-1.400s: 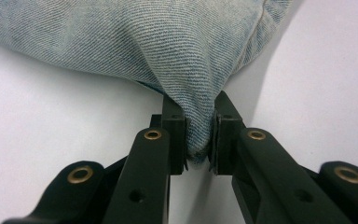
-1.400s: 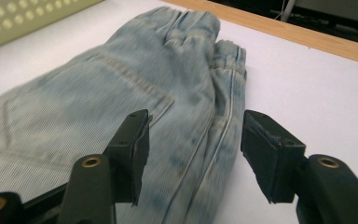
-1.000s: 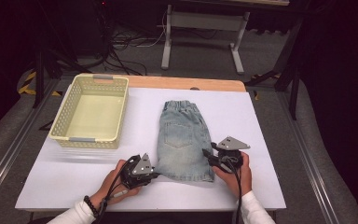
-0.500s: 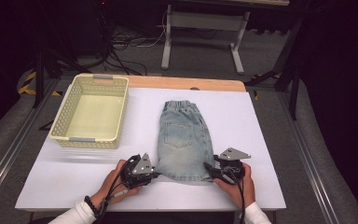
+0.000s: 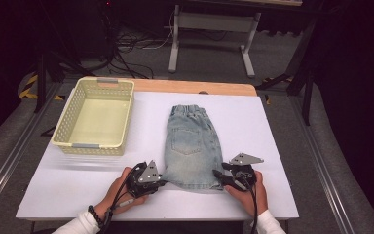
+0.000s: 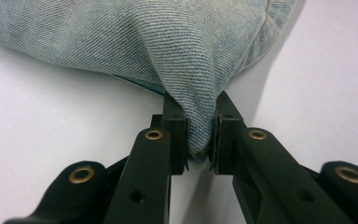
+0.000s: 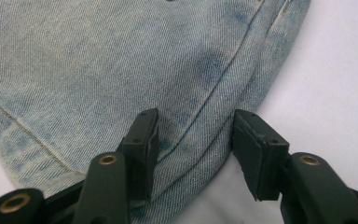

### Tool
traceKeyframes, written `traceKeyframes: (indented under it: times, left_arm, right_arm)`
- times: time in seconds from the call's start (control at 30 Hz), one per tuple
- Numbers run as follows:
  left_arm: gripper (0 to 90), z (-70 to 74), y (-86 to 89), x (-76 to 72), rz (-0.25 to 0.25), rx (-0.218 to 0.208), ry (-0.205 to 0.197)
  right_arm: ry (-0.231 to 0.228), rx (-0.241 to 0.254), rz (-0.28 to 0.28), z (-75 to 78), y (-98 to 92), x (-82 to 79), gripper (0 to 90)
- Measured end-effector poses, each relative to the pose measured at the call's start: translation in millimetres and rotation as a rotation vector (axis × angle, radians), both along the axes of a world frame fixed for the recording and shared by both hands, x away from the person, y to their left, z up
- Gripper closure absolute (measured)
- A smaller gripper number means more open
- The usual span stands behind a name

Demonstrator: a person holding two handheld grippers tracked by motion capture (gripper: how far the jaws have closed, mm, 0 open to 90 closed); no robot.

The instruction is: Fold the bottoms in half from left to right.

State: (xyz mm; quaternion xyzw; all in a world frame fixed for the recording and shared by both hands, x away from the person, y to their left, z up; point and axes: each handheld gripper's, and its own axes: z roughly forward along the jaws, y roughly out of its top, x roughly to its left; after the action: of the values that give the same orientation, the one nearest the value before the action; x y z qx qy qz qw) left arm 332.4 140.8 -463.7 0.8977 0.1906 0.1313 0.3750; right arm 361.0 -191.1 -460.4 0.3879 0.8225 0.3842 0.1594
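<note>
Now left tongs (image 6: 199, 140) pinch the denim shorts (image 5: 189, 146); right tongs (image 7: 193, 154), just closing, straddle the hem unpinched.

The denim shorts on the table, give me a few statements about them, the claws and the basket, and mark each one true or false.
1. The left claw is clamped on a bunched corner of the denim shorts. True.
2. The right claw is clamped tight on the shorts. False: its jaws stand apart with the hem edge between them, and they have just been closing a little.
3. The basket holds folded clothes. False: nothing lies in it.
4. The shorts lie flat on the white table with the waistband at the far end. True.
5. The basket stands to the right of the shorts in the high view. False: it stands to their left.
</note>
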Motion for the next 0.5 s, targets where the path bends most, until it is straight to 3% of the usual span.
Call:
traceKeyframes:
  times: [0.33,0.5]
  left_arm:
    - [80.0,-0.1,0.3,0.5,-0.002,-0.001,0.003]
    - [80.0,-0.2,-0.1,-0.7,0.0,0.002,-0.005]
  right_arm:
    - [-0.008,-0.01,-0.001,0.4,1.4,-0.6,51.8]
    - [-0.005,-0.019,0.0,1.3,0.6,1.1,47.7]
